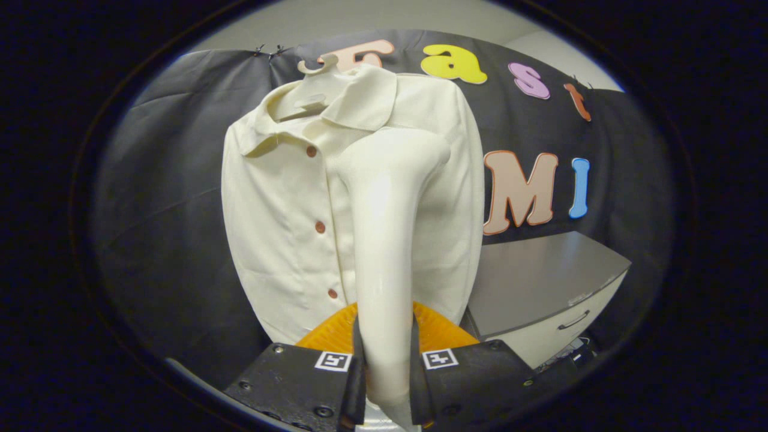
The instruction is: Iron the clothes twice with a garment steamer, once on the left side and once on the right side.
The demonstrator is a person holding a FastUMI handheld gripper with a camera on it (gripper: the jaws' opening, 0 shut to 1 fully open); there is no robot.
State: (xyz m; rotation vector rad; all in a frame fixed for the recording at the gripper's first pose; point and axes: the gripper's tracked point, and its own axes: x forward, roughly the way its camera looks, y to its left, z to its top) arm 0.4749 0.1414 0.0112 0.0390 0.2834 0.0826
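A cream button-up shirt (282, 198) hangs on a pale hanger (312, 90) in front of the black booth wall. My gripper (387, 366) is shut on the handle of a white garment steamer (384, 240), both fingers pressing its sides. The steamer rises straight ahead of the fingers, and its head (402, 153) rests against the shirt's chest, just to the right of the button placket. The steamer body hides the middle strip of the shirt's right half.
A grey-topped cabinet (540, 276) with a drawer handle stands low to the right of the shirt. An orange ribbed part (441, 330) sits just behind the fingers at the steamer's base. The black cloth wall lies behind everything.
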